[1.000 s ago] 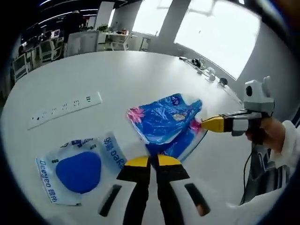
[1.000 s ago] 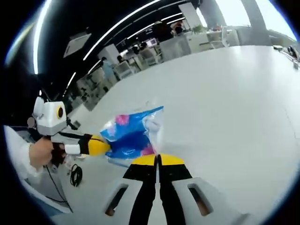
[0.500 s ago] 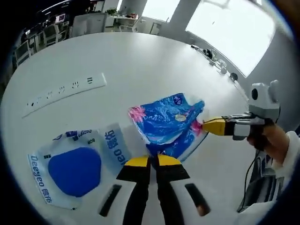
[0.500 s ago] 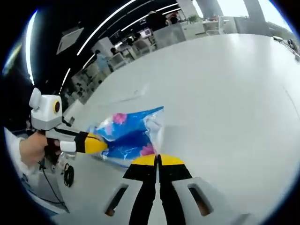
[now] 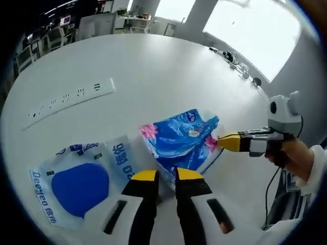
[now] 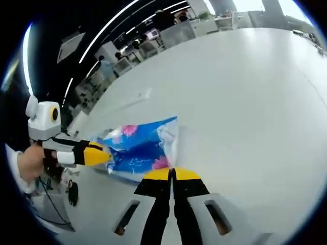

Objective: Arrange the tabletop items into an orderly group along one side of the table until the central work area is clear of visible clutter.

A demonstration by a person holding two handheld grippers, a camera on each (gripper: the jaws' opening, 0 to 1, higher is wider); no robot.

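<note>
Left gripper (image 5: 163, 176) jaws now parted, narrow gap; 0.5 s ago they were pinched on blue bag (image 5: 179, 140). Judgement: left has let go, bag placed or being handed to right. Right gripper (image 6: 172, 174) jaws closed on bag's edge. Bag lies on table (image 5: 153, 66) just beside wipes pack (image 5: 82, 178), near table edge. Long axis runs between the 2 grippers, pink-flower corner toward left.

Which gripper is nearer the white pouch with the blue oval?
Left. The left gripper sits open right beside the white pouch, its jaws at the pouch's edge. The right gripper is farther off, across the blue floral bag, shut on that bag's corner.
</note>
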